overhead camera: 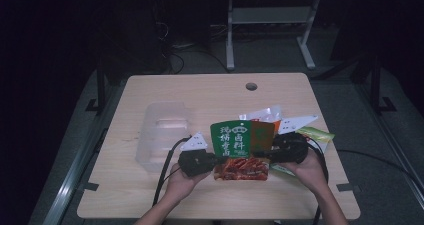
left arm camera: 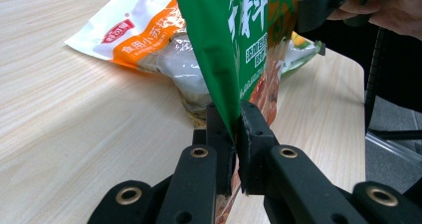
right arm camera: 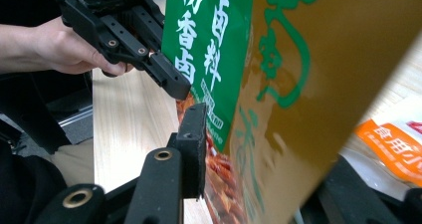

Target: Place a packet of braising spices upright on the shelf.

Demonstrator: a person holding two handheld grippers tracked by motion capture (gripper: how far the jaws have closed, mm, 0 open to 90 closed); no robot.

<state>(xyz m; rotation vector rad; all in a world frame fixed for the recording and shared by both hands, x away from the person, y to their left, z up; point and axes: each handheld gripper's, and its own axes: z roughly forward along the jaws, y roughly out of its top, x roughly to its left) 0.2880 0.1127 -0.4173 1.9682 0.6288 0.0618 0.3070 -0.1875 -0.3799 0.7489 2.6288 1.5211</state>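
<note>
Nearest the person, two hands come in at 6 o'clock over the front edge of the worktop (overhead camera: 150,195), each holding one hand-held gripper. The left hand-held gripper (overhead camera: 216,160) has its jaws closed on the left edge of the green pouch (overhead camera: 231,139); in the left gripper view the pouch (left arm camera: 234,45) edge is pinched between the two black jaws. The right hand-held gripper (overhead camera: 259,155) meets the same pouch from its right edge; in the right gripper view the pouch (right arm camera: 278,99) stands between the jaws, but the far jaw is hidden behind it, so I cannot tell whether they press it. The other hand-held gripper (right arm camera: 171,87) shows at 10 o'clock there.

One green pouch is held upright over the worktop's front middle, its red lower part near the wood. Behind it, toward 1 o'clock, lie a white-and-orange packet (overhead camera: 265,116) and a green-yellow packet (overhead camera: 317,134); their exact number is unclear. One clear plastic bin (overhead camera: 162,135) sits at 9 o'clock, well apart from the pouch. Bare wood runs from the bin to the left edge and across the far side, where one round hole (overhead camera: 251,86) sits at 12 o'clock.
</note>
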